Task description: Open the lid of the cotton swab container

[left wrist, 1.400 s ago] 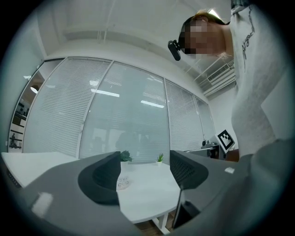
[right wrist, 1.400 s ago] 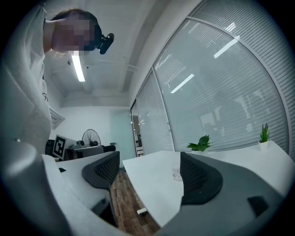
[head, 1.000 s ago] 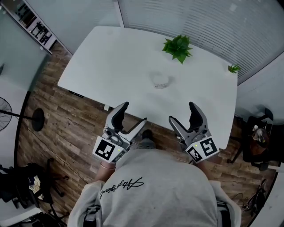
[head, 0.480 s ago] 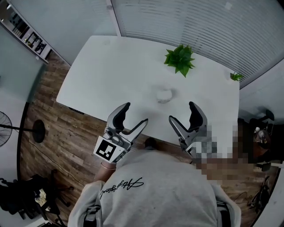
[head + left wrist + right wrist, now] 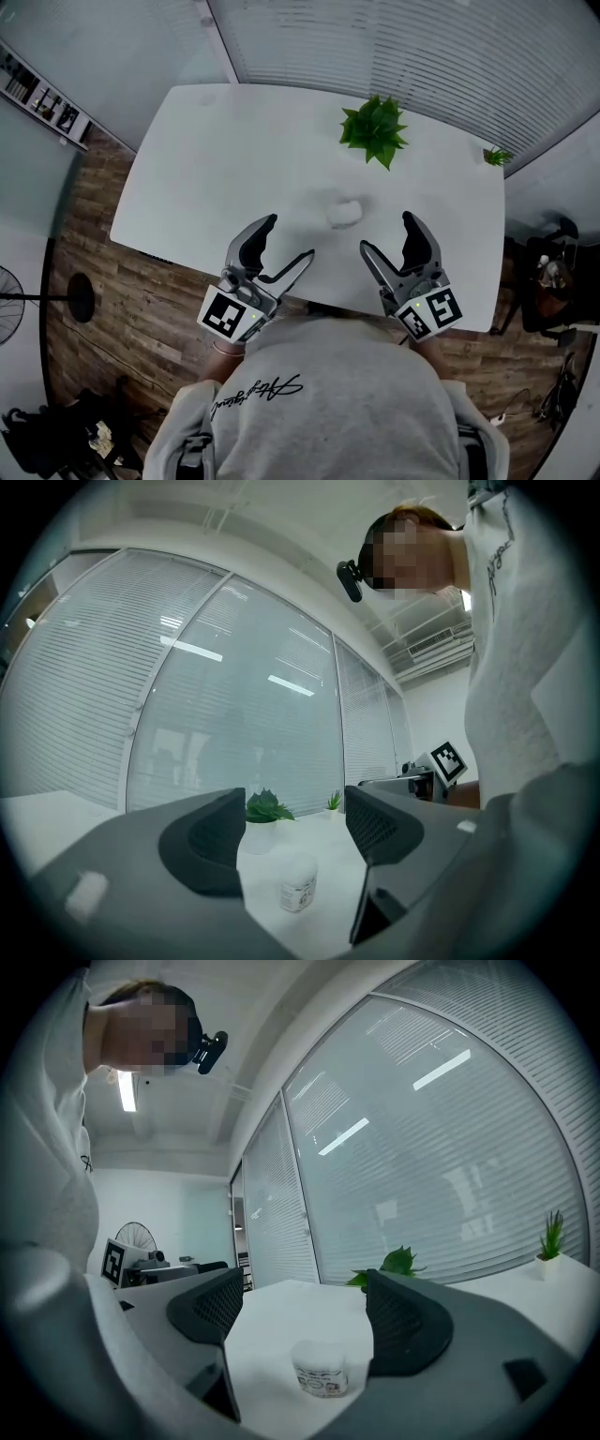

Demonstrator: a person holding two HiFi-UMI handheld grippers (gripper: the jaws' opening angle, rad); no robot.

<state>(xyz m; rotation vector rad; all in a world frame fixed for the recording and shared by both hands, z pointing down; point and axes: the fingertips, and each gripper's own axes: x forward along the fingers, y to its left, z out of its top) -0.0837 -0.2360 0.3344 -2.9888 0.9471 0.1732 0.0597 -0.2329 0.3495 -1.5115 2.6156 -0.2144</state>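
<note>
Left gripper point(image 5: 286, 239) hovers over the near edge of the white surface point(image 5: 216, 159), jaws spread wide with nothing between them; the right gripper point(image 5: 387, 234) hangs level beside it, spread just as wide and equally empty

Just beyond, between the two, stands the cotton swab container point(image 5: 345, 211): a small pale tub, upright, printed label on its side, apart from both grippers, its lid point(image 5: 319, 1347) on. Both gripper views look straight at it. Farther back a potted plant point(image 5: 373, 129) sits near the far edge, a smaller plant point(image 5: 495, 156) at the far right corner, with window blinds point(image 5: 422, 47) behind

Nothing has been grasped, so the task looks unstarted. The tub appears light and is held by nothing; pushing at the lid from one side would likely slide or topple it unless the other gripper first clamps the body. Squeezing too hard could buckle the wall and scatter the swabs. Whether the lid hinges or lifts off cannot be made out, so a pull in the wrong direction might simply drag the tub along
</note>
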